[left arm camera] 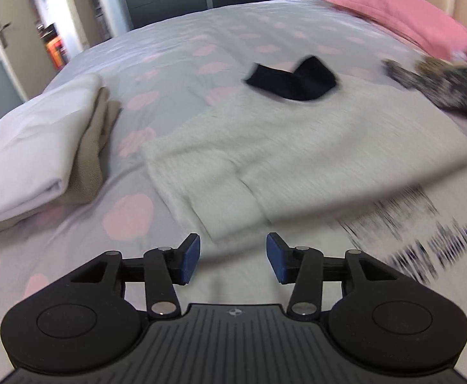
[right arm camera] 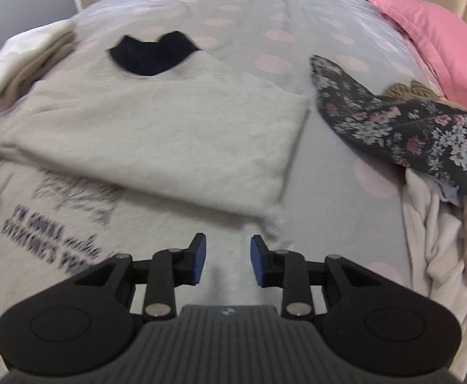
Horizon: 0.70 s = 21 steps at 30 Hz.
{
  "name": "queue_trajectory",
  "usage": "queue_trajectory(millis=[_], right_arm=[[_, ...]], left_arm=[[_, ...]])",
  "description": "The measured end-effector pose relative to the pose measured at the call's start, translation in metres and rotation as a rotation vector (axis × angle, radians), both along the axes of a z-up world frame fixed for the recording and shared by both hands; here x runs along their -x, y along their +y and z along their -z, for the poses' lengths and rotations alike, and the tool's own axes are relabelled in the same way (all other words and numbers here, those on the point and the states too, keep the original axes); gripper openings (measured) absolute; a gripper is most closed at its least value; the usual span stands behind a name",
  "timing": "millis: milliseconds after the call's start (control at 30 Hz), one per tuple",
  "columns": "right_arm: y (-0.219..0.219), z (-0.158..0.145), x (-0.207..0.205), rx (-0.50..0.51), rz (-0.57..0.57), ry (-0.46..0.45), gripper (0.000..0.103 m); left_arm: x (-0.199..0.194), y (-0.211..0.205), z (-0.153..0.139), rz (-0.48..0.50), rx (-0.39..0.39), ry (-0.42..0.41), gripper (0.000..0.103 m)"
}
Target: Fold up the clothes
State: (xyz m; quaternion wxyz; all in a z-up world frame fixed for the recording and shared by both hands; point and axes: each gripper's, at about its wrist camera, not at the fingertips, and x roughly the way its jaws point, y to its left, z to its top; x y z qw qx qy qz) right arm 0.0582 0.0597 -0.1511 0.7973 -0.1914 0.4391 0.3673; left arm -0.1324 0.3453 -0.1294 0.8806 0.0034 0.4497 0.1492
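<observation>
A pale grey sweatshirt (left arm camera: pixel 297 160) (right arm camera: pixel 156 134) lies on the bed, its far part folded back over the near part, where dark printed lettering (right arm camera: pixel 51 243) shows. My left gripper (left arm camera: pixel 232 257) hovers open over the near left edge of the shirt, nothing between its blue pads. My right gripper (right arm camera: pixel 228 259) is open above the near right part, just short of the folded corner (right arm camera: pixel 273 224). Neither pad touches cloth.
A black garment (left arm camera: pixel 292 80) (right arm camera: pixel 151 54) lies beyond the sweatshirt. Folded white and beige clothes (left arm camera: pixel 41 150) are stacked at the left. A floral garment (right arm camera: pixel 409 128) and a heap of pale clothes (right arm camera: pixel 441 240) lie at the right, near a pink pillow (right arm camera: pixel 425 25).
</observation>
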Motion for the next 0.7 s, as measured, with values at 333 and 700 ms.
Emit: queue_trajectory(millis=[333,700], right_arm=[[-0.021,0.000,0.128,-0.008,-0.293,-0.063,0.047],[-0.041,0.032,0.228,0.101,-0.683,-0.125,0.065]], left_arm=[[0.083,-0.098,0.005,0.239,-0.051,0.034,0.044],[0.146,-0.194,0.032,0.649,-0.123,0.142,0.055]])
